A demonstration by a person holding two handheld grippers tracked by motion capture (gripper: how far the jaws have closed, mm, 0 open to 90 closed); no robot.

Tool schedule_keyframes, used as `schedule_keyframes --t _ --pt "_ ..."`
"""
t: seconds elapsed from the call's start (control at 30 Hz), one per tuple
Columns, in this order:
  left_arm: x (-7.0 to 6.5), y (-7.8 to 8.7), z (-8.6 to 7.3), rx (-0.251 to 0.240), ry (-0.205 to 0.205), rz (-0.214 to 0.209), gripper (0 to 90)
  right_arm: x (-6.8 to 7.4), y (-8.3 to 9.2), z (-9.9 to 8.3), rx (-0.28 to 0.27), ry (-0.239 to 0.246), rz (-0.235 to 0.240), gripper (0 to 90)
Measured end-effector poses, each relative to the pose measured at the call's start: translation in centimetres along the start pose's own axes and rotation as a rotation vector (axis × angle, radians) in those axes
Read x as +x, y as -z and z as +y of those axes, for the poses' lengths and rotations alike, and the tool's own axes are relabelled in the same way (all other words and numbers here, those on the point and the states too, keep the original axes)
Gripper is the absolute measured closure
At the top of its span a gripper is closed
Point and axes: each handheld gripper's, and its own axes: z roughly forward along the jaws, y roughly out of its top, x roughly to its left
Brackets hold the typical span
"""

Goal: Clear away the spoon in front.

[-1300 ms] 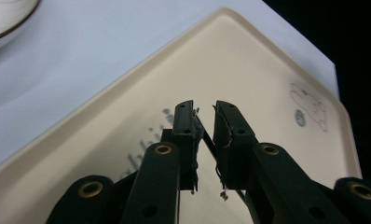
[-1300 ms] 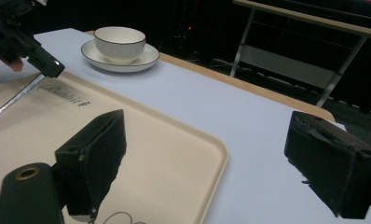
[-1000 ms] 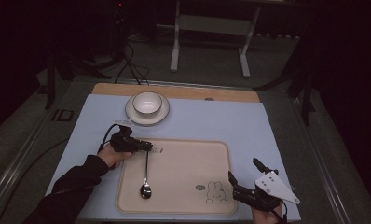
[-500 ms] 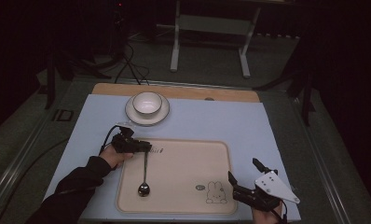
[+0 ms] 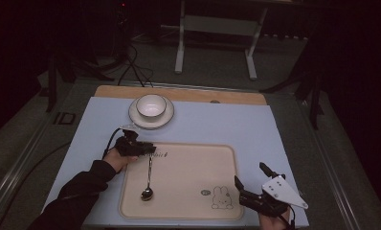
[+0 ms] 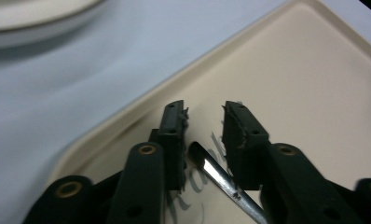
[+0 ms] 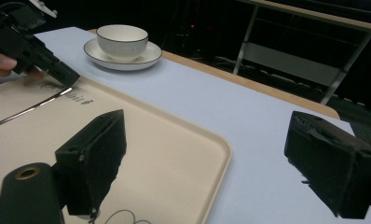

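Right gripper (image 5: 250, 184) is hovering at the near right corner of the cream tray (image 5: 188, 211), jaws spread wide with nothing between them. Spoon (image 5: 148, 184) is lying flat in the left part of the tray, bowl toward the near edge, handle running away toward the far rim. Left gripper (image 5: 148, 149) is sitting over the tray's far left corner at the handle's tip; its jaws have just been opening, and the handle end (image 6: 207, 164) is lying loose between the parted pads, untouched on one side. Farther off, a white bowl (image 5: 151, 106) is resting on a saucer (image 5: 151, 117) on the pale blue mat (image 5: 227, 124).
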Motion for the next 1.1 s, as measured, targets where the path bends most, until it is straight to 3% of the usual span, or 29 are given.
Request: schedule_keyframes --t 0.1,0.2,0.27,0.33,0.43,0.47,0.5,0.57,0.7,0.9,1.1 --pt "-0.3 0.6 0.2 -0.018 -0.016 0.014 66.7 0.0 0.0 0.0 -0.002 0.001 0.001 12.6" --pt "-1.0 1.1 0.5 -0.041 -0.025 0.034 53.4 0.0 0.0 0.0 0.000 0.000 0.000 12.6" --pt "-1.4 1.4 0.7 -0.057 -0.016 0.002 44.0 0.0 0.0 0.0 -0.001 0.000 -0.001 12.6" --pt "-2.1 1.7 1.0 -0.061 -0.042 0.021 40.3 0.0 0.0 0.0 -0.002 0.000 0.001 12.5" --pt "-2.6 2.0 1.2 -0.062 -0.050 -0.008 32.6 0.0 0.0 0.0 -0.002 -0.001 0.002 12.5" --pt "-2.8 2.2 1.2 -0.058 -0.065 -0.058 28.8 0.0 0.0 0.0 -0.003 0.000 0.002 12.5" --pt "-2.9 2.2 1.2 -0.054 -0.065 -0.067 20.8 0.0 0.0 0.0 -0.003 -0.001 0.002 12.5" --pt "-3.2 2.4 1.3 -0.055 -0.071 -0.069 18.6 0.0 0.0 0.0 -0.003 -0.001 0.003 12.5" --pt "-3.5 2.7 1.4 -0.060 -0.077 -0.099 0.0 0.0 0.0 0.0 -0.003 -0.001 0.002 12.5" --pt "-4.6 4.0 1.5 -0.129 -0.099 -0.067 0.0 -0.1 0.0 0.0 -0.003 -0.006 0.004 12.5" --pt "-5.9 5.0 1.2 -0.142 -0.125 -0.086 0.0 -0.1 0.0 0.0 -0.004 -0.005 0.006 12.5"
